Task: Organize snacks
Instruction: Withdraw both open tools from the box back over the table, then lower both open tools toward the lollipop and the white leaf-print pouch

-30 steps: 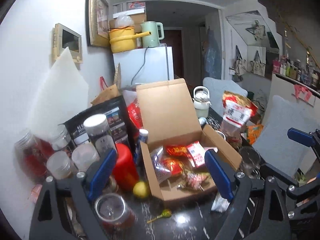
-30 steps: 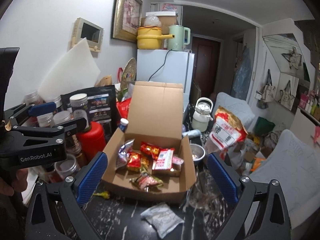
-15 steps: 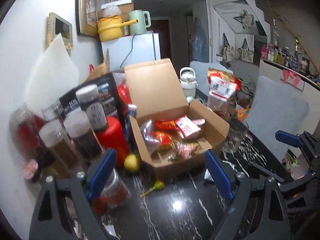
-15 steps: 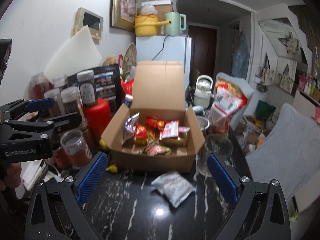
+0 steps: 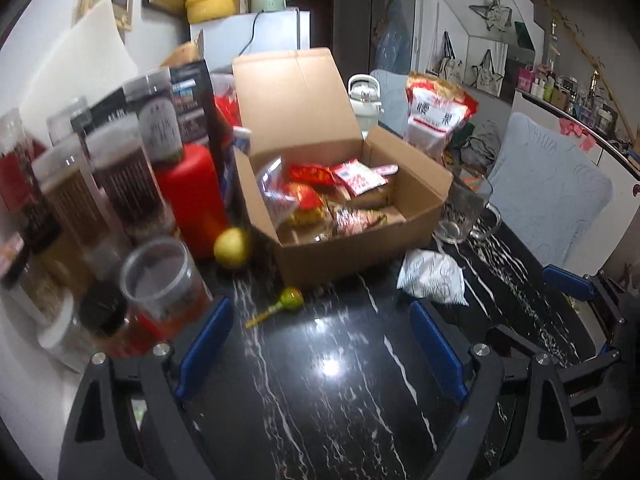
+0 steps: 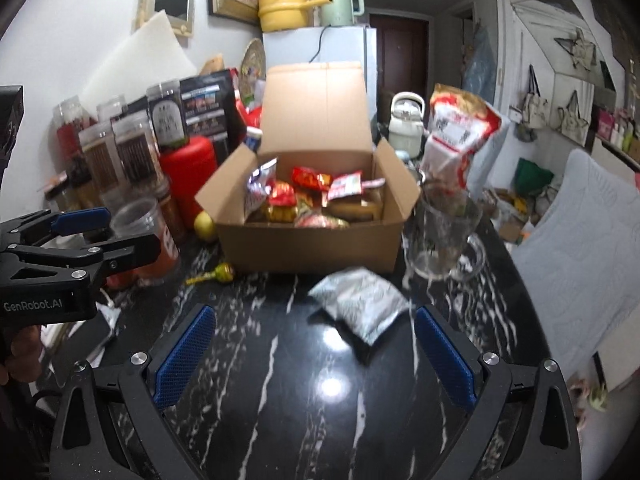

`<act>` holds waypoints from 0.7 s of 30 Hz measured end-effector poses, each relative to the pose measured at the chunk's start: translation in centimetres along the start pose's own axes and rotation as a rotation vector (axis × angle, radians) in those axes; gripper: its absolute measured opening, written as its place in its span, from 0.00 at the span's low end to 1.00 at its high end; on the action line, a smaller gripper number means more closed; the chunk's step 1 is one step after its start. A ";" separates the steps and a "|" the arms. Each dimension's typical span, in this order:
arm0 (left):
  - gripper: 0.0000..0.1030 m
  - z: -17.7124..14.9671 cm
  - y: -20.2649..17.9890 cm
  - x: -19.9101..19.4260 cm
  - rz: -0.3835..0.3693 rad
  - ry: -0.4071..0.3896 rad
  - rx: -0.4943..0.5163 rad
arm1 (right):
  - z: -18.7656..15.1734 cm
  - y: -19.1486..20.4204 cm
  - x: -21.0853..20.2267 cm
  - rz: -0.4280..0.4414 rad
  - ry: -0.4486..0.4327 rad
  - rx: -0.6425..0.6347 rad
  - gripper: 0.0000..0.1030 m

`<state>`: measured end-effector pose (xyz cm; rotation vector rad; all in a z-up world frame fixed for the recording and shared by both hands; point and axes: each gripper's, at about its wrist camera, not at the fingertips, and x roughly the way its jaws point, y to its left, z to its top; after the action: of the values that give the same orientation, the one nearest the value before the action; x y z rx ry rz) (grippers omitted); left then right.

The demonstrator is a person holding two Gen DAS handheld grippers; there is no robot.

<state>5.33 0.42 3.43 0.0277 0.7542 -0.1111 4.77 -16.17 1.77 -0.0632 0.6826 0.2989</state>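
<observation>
Open cardboard box (image 6: pixel 308 240) is sitting mid-table on black marble top (image 6: pixel 320 400), lid flap standing upright, snack packets (image 6: pixel 312 196) lying piled inside. Silver packet (image 6: pixel 360 300) is lying loose just in front of box; lollipop (image 6: pixel 220 272) resting near its left corner. Left gripper (image 5: pixel 320 344) and right gripper (image 6: pixel 316 356) are both hovering wide open, gripping nothing.

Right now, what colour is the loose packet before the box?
Silvery white packet, clearest in the right wrist view.
</observation>
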 end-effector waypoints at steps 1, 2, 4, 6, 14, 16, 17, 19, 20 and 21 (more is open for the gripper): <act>0.88 -0.4 -0.1 0.3 -0.007 0.008 -0.002 | -0.4 0.1 0.2 0.000 0.006 0.002 0.98; 0.88 -0.6 -0.1 0.6 -0.011 0.016 -0.002 | -0.8 0.1 0.4 0.001 0.016 0.004 0.98; 0.88 -1.2 -0.2 1.2 -0.018 0.035 -0.005 | -1.4 0.3 0.9 0.001 0.032 0.004 0.98; 0.88 -1.5 -0.2 1.8 -0.022 0.049 -0.007 | -2.1 0.4 1.4 0.002 0.051 0.003 0.98; 0.88 -3.0 0.8 5.1 -0.038 0.115 -0.063 | -3.8 0.1 4.4 0.007 0.128 0.038 0.98; 0.88 -3.2 1.2 5.8 -0.034 0.123 -0.076 | -4.0 -0.1 5.1 0.003 0.140 0.046 0.98; 0.88 -3.2 1.3 6.1 -0.031 0.126 -0.082 | -4.1 -0.2 5.5 -0.002 0.146 0.047 0.98; 0.88 -3.2 1.7 7.0 -0.025 0.134 -0.092 | -4.1 -0.3 6.2 -0.020 0.153 0.046 0.98; 0.88 -3.1 1.9 7.4 -0.020 0.137 -0.095 | -4.1 -0.5 6.6 -0.029 0.155 0.045 0.98; 0.88 -3.1 2.0 7.8 -0.017 0.139 -0.096 | -4.0 -0.6 7.0 -0.035 0.157 0.046 0.98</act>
<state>9.11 1.93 -4.17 -0.0627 0.8984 -0.0893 7.62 -15.60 -5.75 -0.0549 0.8433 0.2458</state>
